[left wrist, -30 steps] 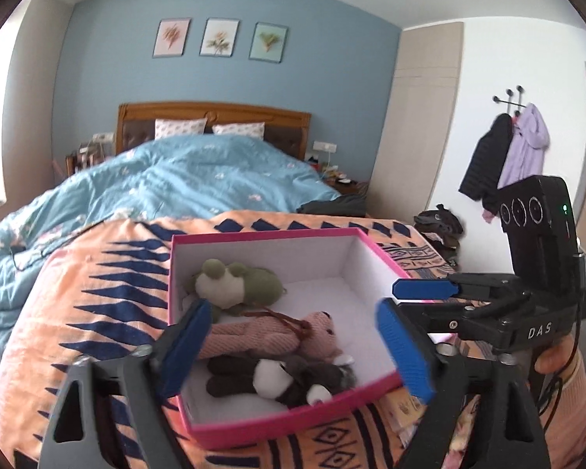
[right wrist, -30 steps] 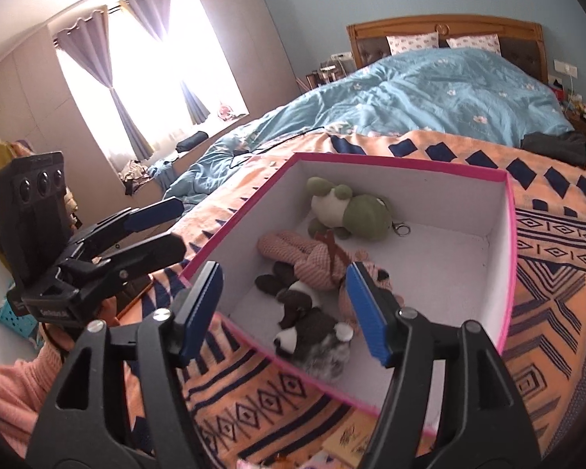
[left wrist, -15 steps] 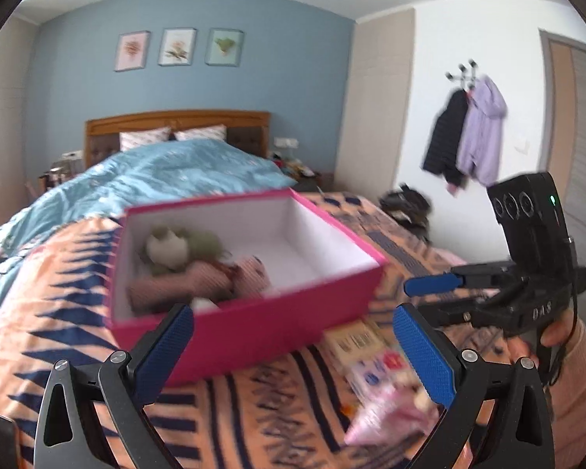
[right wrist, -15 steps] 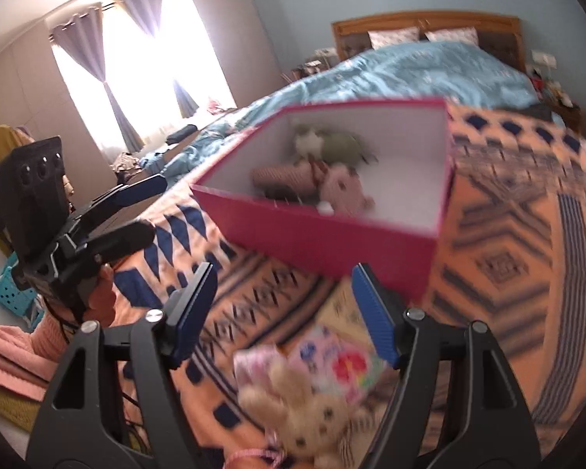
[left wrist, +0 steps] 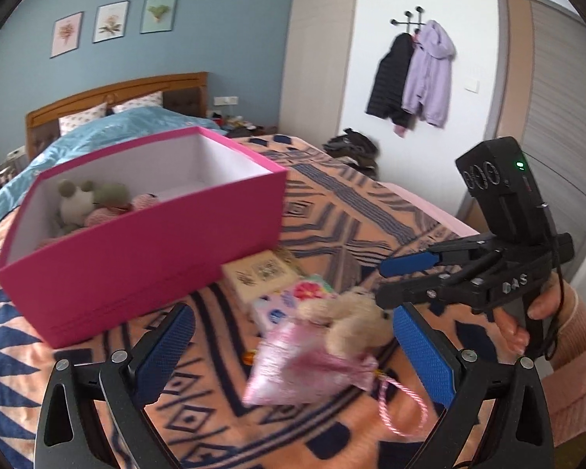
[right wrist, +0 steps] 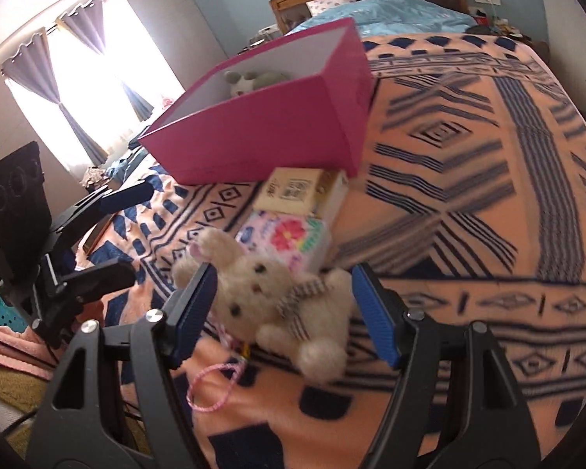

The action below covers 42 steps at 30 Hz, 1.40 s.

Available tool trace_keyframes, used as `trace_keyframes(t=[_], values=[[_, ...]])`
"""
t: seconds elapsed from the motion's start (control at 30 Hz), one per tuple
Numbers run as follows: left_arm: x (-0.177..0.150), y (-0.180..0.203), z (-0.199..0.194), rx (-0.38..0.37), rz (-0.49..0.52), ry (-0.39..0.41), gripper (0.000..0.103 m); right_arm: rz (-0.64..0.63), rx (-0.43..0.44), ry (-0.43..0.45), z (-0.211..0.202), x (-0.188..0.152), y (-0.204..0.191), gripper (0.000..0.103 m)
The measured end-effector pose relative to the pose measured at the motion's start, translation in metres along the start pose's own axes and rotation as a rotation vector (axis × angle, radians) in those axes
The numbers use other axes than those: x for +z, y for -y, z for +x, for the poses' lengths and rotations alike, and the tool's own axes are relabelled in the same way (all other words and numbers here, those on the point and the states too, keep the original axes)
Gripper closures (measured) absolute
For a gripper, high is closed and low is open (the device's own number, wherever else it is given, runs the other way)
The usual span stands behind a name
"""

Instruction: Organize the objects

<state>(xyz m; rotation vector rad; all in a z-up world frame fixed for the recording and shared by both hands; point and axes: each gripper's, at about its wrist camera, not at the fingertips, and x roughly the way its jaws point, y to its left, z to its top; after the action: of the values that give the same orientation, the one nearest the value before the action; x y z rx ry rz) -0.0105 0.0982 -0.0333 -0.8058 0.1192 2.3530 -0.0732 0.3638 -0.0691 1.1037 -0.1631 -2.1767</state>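
Observation:
A pink open box (left wrist: 144, 234) on the orange patterned blanket holds several plush toys (left wrist: 86, 203); it also shows in the right wrist view (right wrist: 269, 117). In front of it lie a cream plush bear (right wrist: 277, 305) on a pink drawstring pouch (left wrist: 293, 367), a flowered tissue pack (right wrist: 289, 238) and a beige card box (right wrist: 293, 191). My right gripper (right wrist: 285, 312) is open, its blue pads on either side of the bear. My left gripper (left wrist: 293, 344) is open, low over the pouch and bear (left wrist: 351, 320).
The blanket (right wrist: 468, 156) covers the bed's foot; a blue duvet (left wrist: 129, 129) lies behind the box. Coats (left wrist: 414, 78) hang on the right wall. A window with curtains (right wrist: 78, 90) is on the left.
Both grippers have pulled back from over the box and dropped low toward the items in front of it. The bear now lies between the right gripper's pads.

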Motion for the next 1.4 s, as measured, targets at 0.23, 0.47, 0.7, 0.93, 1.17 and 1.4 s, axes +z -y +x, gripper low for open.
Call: trace_keyframes(t=[0.23, 0.47, 0.7, 0.93, 1.17, 1.4], values=[[-0.008, 0.026, 0.009, -0.109, 0.041, -0.059, 0.014, 0.078, 0.012, -0.005, -0.002, -0.010, 0.020, 0.030], [-0.013, 0.027, 0.025, -0.163, -0.016, -0.151, 0.032, 0.162, 0.066, -0.023, 0.004, -0.018, 0.032, 0.030], [-0.011, -0.001, 0.035, -0.174, -0.179, -0.172, 0.058, 0.186, 0.141, -0.060, 0.013, -0.027, 0.021, 0.033], [-0.001, -0.023, 0.027, -0.158, -0.222, -0.122, 0.060, 0.121, 0.225, -0.079, 0.013, -0.027, -0.010, 0.035], [0.005, -0.049, 0.030, -0.092, -0.244, -0.108, 0.060, -0.095, 0.167, -0.109, 0.007, -0.022, -0.050, 0.035], [-0.006, -0.066, 0.027, -0.088, -0.296, -0.113, 0.062, -0.076, 0.251, 0.003, -0.026, -0.003, -0.026, 0.035]])
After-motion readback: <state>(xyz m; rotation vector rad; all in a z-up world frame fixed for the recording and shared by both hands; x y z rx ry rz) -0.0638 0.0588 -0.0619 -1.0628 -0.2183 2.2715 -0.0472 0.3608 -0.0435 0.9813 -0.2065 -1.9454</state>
